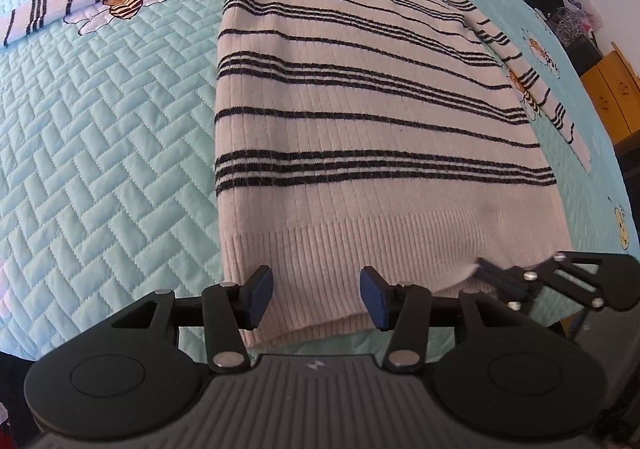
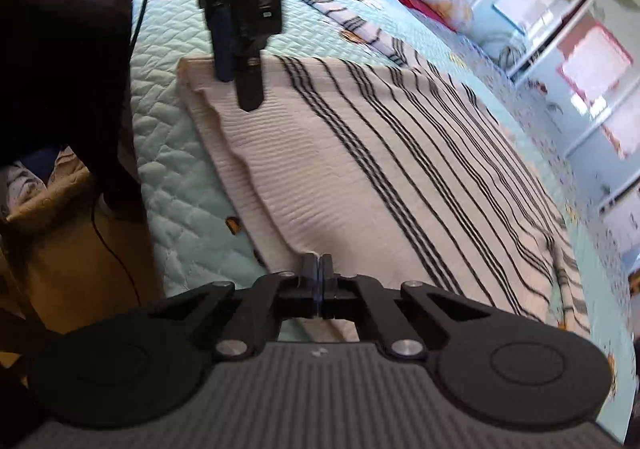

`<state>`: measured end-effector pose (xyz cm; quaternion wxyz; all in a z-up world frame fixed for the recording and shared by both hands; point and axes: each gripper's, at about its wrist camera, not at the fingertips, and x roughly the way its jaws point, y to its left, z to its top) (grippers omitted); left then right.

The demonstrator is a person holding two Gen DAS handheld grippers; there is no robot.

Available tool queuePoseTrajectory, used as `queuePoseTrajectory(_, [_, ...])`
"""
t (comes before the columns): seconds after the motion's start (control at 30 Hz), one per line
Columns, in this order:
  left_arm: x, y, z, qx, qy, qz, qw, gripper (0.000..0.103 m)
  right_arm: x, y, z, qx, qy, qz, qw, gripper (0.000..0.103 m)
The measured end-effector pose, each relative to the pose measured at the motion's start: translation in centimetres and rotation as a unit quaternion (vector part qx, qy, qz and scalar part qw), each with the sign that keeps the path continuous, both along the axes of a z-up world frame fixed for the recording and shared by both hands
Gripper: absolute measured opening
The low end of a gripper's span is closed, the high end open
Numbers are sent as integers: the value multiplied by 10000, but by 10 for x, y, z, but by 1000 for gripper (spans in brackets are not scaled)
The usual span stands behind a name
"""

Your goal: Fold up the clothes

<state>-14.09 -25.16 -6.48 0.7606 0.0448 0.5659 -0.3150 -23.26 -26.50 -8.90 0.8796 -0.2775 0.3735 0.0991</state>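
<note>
Two hand-held grippers being worked at near hem of striped sweater, which is lying flat, sleeves spread, on quilted bed.

Right hand-held gripper being clenched on near right hem corner; little fabric seen between pads, so corner at risk of being slipped out when lifted.

Left hand-held gripper being held released, jaws straddling hem near left corner, nothing gripped. If only right side is raised, sweater likely being dragged askew, fold being skewed, top layer alone being pinched.
</note>
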Motion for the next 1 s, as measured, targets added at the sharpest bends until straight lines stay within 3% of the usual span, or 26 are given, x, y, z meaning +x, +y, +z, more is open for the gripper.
queuePoseTrajectory(0.1, [5, 0, -3, -20, 49, 49, 10000, 54, -9, -22, 6, 356, 162, -437, 9983, 0])
queuePoseTrajectory(0.23, [11, -3, -8, -12, 82, 55, 10000, 56, -15, -31, -4, 475, 328, -678, 9960, 0])
queuePoseTrajectory(0.4, [21, 7, -9, -162, 157, 194, 9996, 56, -17, -24, 4, 708, -32, -704, 9950, 0])
queuePoseTrajectory(0.53, [29, 17, -12, -347, 347, 364, 9981, 56, -14, -2, 5, 196, -223, -112, 9995, 8])
queuePoseTrajectory(0.63, [27, 17, -12, -349, 318, 319, 9984, 56, -6, 15, -3, -216, -310, 376, 9986, 20])
queuePoseTrajectory(0.73, [26, 18, -12, -359, 313, 281, 9985, 56, 0, 28, -6, -400, -308, 723, 9961, 22])
queuePoseTrajectory(0.9, [29, 21, -13, -448, 408, 309, 9977, 56, 5, 33, -12, -711, -207, 862, 9935, 23])
queuePoseTrajectory(1.0, [30, 22, -14, -463, 427, 289, 9976, 56, 3, 29, -15, -920, -187, 872, 9918, 32])
